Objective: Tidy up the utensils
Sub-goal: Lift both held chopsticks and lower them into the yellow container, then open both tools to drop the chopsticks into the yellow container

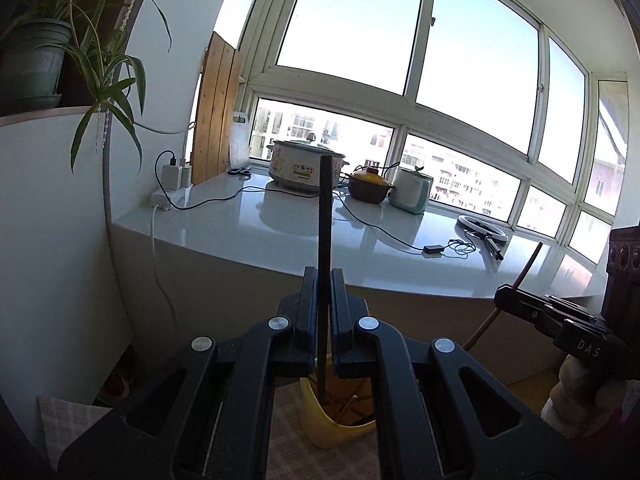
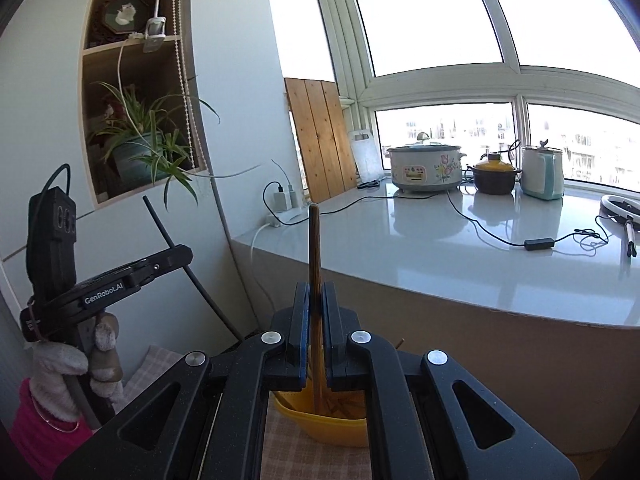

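My left gripper (image 1: 323,280) is shut on a dark chopstick (image 1: 325,216) that stands upright, its lower end inside a yellow container (image 1: 320,412) holding several wooden chopsticks. My right gripper (image 2: 316,292) is shut on a brown wooden chopstick (image 2: 314,248), upright, its lower end in the same yellow container (image 2: 316,420). The right gripper shows at the right of the left wrist view (image 1: 500,294) with its wooden chopstick (image 1: 528,264). The left gripper shows at the left of the right wrist view (image 2: 188,254) with its dark chopstick (image 2: 160,228).
The container stands on a checked cloth (image 2: 304,456). Behind is a white window counter (image 2: 440,240) with a slow cooker (image 2: 426,168), a brown pot (image 2: 494,178), a white kettle (image 2: 542,174), cables and a ring light (image 1: 482,228). A potted plant (image 2: 140,148) sits in a wall shelf.
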Available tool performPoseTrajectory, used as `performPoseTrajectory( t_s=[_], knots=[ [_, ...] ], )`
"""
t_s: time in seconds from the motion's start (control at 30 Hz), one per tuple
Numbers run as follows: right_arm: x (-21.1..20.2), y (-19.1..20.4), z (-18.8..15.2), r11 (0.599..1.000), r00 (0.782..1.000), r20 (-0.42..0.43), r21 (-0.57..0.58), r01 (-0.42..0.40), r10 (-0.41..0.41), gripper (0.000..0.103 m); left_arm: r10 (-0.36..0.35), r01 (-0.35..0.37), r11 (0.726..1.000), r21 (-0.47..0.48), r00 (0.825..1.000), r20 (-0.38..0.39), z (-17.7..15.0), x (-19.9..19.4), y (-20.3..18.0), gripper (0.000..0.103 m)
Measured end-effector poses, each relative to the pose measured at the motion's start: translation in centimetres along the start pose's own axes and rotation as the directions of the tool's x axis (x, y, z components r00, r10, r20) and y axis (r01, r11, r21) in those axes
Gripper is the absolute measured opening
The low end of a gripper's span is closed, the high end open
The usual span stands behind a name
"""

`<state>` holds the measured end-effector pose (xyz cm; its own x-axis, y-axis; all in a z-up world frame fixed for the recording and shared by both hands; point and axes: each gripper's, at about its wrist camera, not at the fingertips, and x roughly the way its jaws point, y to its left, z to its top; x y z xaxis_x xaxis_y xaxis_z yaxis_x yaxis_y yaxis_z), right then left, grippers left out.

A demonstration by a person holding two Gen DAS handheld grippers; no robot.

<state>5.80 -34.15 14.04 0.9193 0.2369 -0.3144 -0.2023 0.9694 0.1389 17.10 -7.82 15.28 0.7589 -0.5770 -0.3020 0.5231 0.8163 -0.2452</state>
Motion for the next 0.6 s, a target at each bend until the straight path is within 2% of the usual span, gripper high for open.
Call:
performPoseTrajectory(
  t_s=[0.23, 0.6],
  knots=[
    [1.7, -1.0, -0.8, 0.999, 0.999, -0.027, 0.002, 0.036, -0.036, 0.004, -0.018, 0.018, 1.0, -0.024, 1.0, -0.02, -0.6, 1.9, -0.2, 0.003],
    [4.2, -1.7, -3.1, 0.999, 0.992, -0.118, 0.014, 0.05, -0.048, 0.004, -0.076, 0.072, 0.995, -0.062, 0.995, -0.058, -2.2, 3.9, -0.7, 0.003]
  ],
)
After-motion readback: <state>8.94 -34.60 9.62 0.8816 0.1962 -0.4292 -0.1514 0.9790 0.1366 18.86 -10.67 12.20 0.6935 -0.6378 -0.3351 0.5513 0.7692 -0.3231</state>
